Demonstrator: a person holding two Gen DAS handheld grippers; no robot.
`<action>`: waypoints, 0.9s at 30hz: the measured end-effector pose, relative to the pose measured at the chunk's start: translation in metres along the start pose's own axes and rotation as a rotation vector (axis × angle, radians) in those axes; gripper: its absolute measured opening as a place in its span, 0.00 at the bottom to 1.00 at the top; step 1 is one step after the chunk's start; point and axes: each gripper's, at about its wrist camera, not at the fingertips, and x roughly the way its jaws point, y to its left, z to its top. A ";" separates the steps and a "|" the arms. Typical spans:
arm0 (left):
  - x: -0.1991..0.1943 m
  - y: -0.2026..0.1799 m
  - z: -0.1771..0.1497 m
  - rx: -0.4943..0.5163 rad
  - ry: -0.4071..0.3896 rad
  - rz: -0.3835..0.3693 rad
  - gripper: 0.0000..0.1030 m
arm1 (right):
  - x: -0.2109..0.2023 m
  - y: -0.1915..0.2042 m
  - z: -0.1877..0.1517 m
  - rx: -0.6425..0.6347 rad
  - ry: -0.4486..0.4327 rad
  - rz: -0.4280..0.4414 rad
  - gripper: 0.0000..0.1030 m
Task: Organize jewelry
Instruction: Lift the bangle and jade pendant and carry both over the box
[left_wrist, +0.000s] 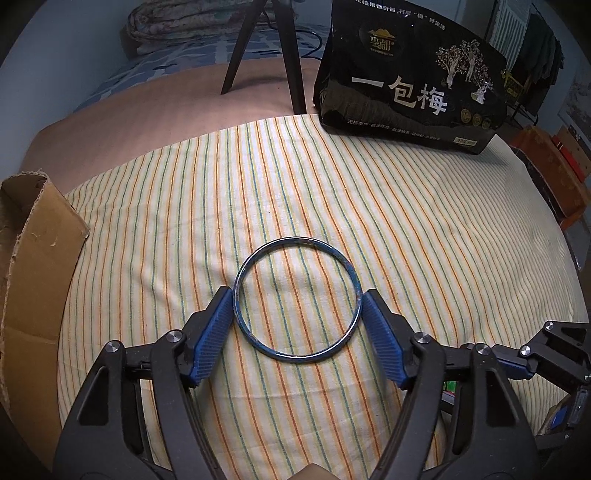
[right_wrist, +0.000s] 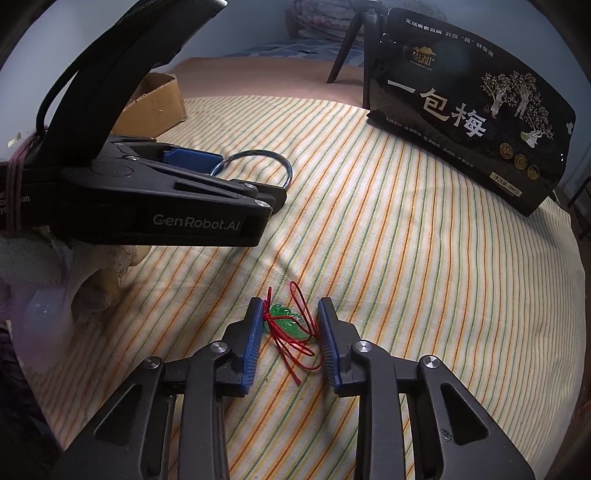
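Observation:
A thin blue-grey metal bangle (left_wrist: 295, 240) lies flat on the striped cloth (left_wrist: 332, 184). My left gripper (left_wrist: 297, 295) straddles it, and both blue pads touch its left and right rim. The right wrist view shows the same bangle (right_wrist: 258, 152) arching out from between the left gripper's (right_wrist: 251, 173) fingers. A green pendant (right_wrist: 286, 317) on a tangled red cord (right_wrist: 295, 350) rests on the cloth between the fingers of my right gripper (right_wrist: 290, 306). The left pad meets the cord's knot, while a small gap shows between the pendant and the right pad.
A cardboard box (left_wrist: 33, 258) stands at the cloth's left edge. A large black snack bag (left_wrist: 406, 81) stands upright at the far right, with tripod legs (left_wrist: 291, 55) beside it on the pink sheet. A gloved hand (right_wrist: 37, 266) holds the left gripper.

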 end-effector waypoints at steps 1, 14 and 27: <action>0.000 0.000 0.000 -0.003 -0.001 -0.002 0.71 | 0.000 0.000 0.000 0.001 -0.001 0.001 0.27; -0.033 0.011 0.005 -0.030 -0.076 -0.008 0.71 | -0.022 0.004 0.006 -0.004 -0.058 -0.004 0.26; -0.091 0.042 -0.001 -0.069 -0.174 -0.020 0.71 | -0.060 0.025 0.019 -0.031 -0.141 -0.017 0.26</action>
